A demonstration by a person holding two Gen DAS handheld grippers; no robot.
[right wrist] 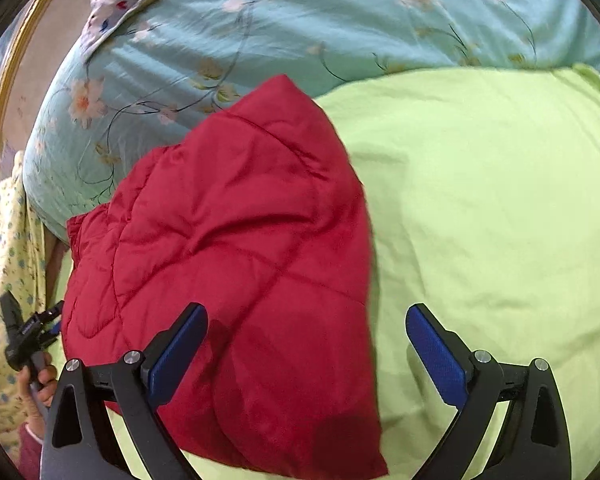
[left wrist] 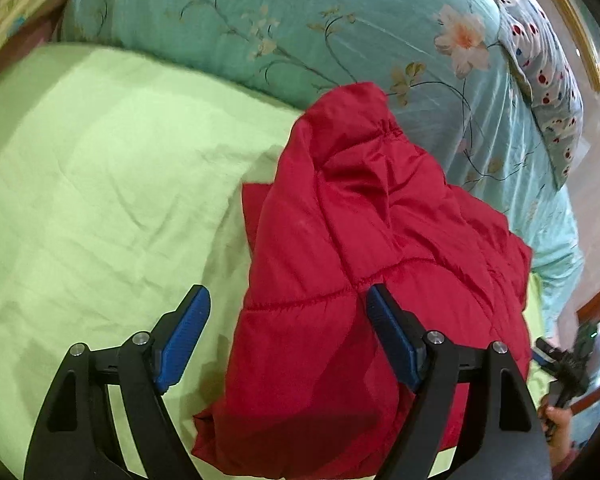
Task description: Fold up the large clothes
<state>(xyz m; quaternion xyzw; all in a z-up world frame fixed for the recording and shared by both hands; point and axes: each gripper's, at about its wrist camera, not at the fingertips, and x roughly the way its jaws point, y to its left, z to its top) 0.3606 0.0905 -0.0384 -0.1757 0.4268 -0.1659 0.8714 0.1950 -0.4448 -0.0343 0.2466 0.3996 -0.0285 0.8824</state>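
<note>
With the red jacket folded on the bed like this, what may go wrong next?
1. The red jacket is puffy and its top layer bulges, so the fold may spring open now that both claws, left and right, are open and off it.
2. Its far corner leans on the teal floral quilt, not flat on the green sheet, so it may slump unevenly.

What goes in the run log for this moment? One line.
jacket: folded on green sheet | left gripper: open, empty | right gripper: open, empty
</note>
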